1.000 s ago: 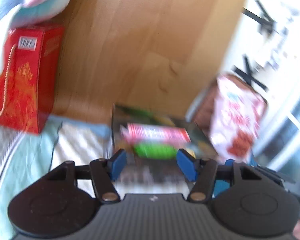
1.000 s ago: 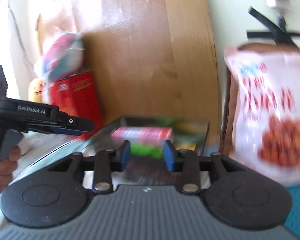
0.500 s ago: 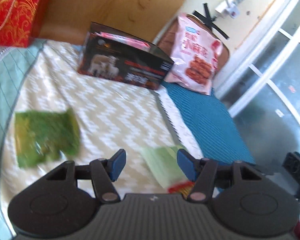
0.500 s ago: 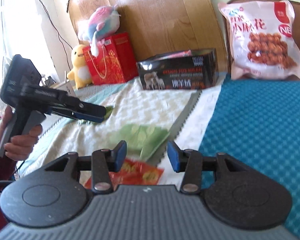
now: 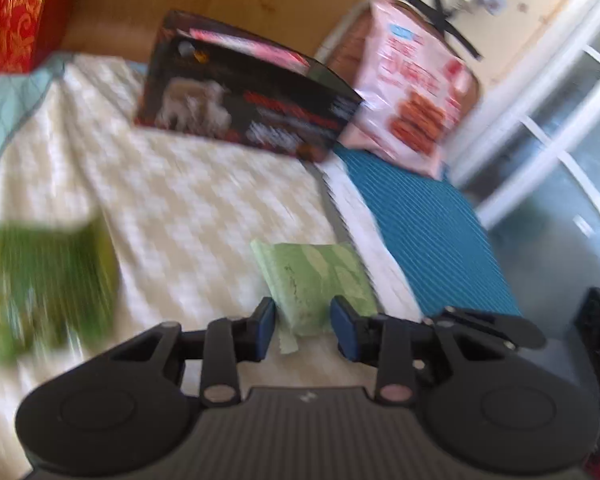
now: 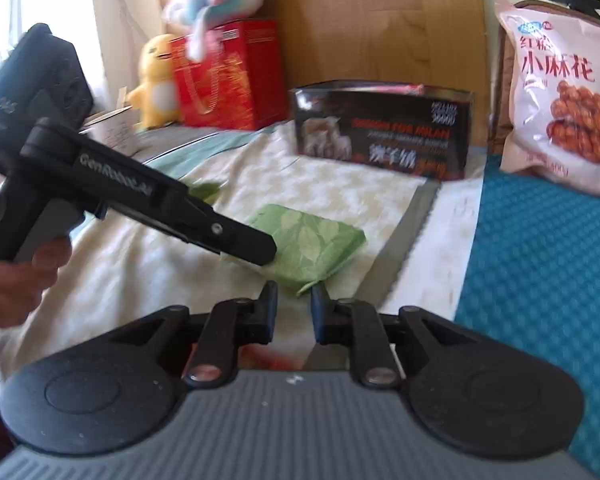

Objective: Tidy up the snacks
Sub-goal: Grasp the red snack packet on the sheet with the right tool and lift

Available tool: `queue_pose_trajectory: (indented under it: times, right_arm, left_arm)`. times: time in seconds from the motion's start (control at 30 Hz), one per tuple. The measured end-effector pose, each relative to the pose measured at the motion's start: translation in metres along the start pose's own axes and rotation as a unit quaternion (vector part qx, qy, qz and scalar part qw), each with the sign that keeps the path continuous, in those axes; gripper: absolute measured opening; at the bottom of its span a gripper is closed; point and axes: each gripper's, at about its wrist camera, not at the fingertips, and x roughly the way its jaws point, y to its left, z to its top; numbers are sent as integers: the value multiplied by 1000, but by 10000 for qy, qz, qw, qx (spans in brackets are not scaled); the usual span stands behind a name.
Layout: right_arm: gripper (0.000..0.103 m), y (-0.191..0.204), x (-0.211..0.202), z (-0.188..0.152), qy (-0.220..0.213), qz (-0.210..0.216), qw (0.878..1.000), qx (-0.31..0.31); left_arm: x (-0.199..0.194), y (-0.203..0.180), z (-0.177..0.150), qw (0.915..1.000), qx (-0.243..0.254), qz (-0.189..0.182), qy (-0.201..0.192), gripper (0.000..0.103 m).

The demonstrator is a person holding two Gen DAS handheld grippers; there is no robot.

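left gripper fingers are closing, narrowing around the near end of the pale green snack packet; the blue pads look just beside the wrapper, not clearly pressing yet. right gripper fingers are closing too, narrow now, with only the packet's corner tip near the gap. we cannot tell if it is pinched. a red wrapper is peeking out low behind the right fingers, mostly hidden.

what changed: half a second ago both pairs of fingers were standing wider and farther back from the packet; now we are seeing both grippers lower and nearer, the left one reaching over the packet in the right wrist view. we are judging this as the grab step starting, with nothing lifted yet and the packet lying flat on the zigzag cloth.

going left to right across the room: a red gift bag with plush toys on and beside it, a blurred dark green packet on the cloth at far left, the open black box at the back against a wooden board, likely where the snacks are going, then the big pink snack bag leaning upright, a teal mat under it, and window frames at far right.
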Motion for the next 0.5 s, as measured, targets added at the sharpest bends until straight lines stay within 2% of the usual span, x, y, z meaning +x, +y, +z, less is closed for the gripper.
queue_pose_trajectory:
  times: [0.1,0.17,0.27,0.33,0.43,0.5]
  right_arm:
    - [22,-16,27,19,-51,-286,9994,173]
    - [23,-26,27,26,-10,-263,9989,391]
    - [26,-29,-14,16,-150,225,9992,290]
    - [34,-29,-45,-1,-120,391,9991,150]
    - [34,-29,-80,-31,98,670,9975,214]
    - [35,-25,-90,-47,249,726,9968,232]
  left_arm:
    - [16,9,29,9991,-257,288,-149,36]
    - [12,9,36,9983,-385,426,-139,35]
    - [-12,1,17,9998,-134,-5,-117,41]
    - [-25,-3,-5,9994,-39,-306,135,41]
    - [-37,-11,-41,9967,101,-610,529,41]
    - [-37,-15,-59,9934,57,-842,781,49]
